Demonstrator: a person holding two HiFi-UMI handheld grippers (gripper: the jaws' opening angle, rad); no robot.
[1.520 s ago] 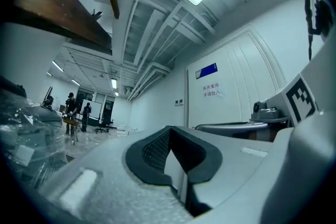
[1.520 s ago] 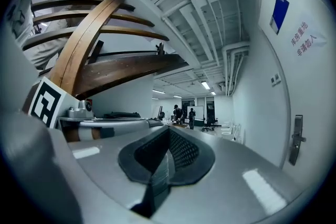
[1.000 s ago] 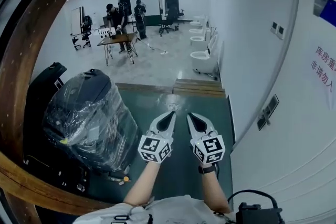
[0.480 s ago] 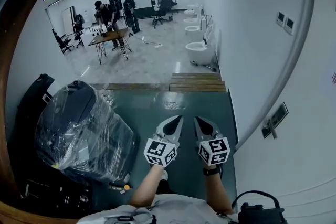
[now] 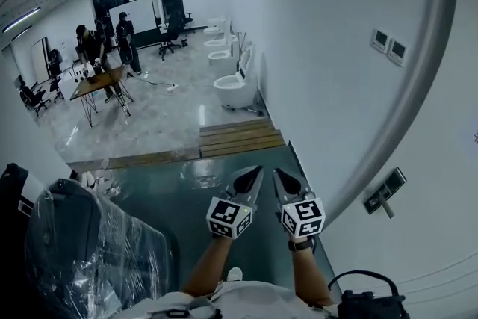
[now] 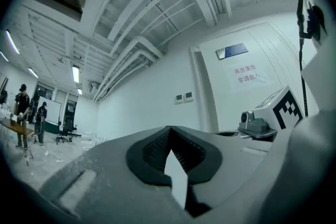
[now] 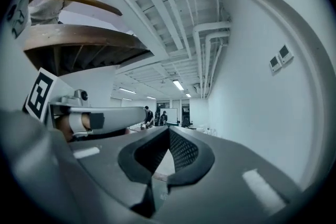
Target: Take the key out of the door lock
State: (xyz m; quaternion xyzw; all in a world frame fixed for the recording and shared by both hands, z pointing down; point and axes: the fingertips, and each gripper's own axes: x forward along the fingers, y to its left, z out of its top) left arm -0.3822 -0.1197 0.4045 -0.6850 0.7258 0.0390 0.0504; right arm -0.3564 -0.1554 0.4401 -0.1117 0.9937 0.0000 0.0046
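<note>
No key and no door lock show in any view. In the head view my left gripper (image 5: pixel 256 170) and right gripper (image 5: pixel 276 173) are held side by side at chest height over a dark green floor (image 5: pixel 172 198), both pointing ahead. The left gripper (image 6: pixel 169 131) has its jaws closed tip to tip with nothing between them. The right gripper (image 7: pixel 169 131) is closed the same way and holds nothing. In the left gripper view the right gripper's marker cube (image 6: pixel 286 110) shows at the right.
A white wall (image 5: pixel 336 86) with two small panels (image 5: pixel 388 45) and a wall fitting (image 5: pixel 385 192) runs along the right. A plastic-wrapped dark bulk (image 5: pixel 82 250) fills the lower left. Ahead lie wooden boards (image 5: pixel 239 137), toilets (image 5: pixel 233 86), and a table (image 5: pixel 101 82) with people.
The view has swung to the right. The curved wooden frame at the left has left the picture and the wrapped bulk has slid to the lower left. Both grippers stay shut, side by side.
</note>
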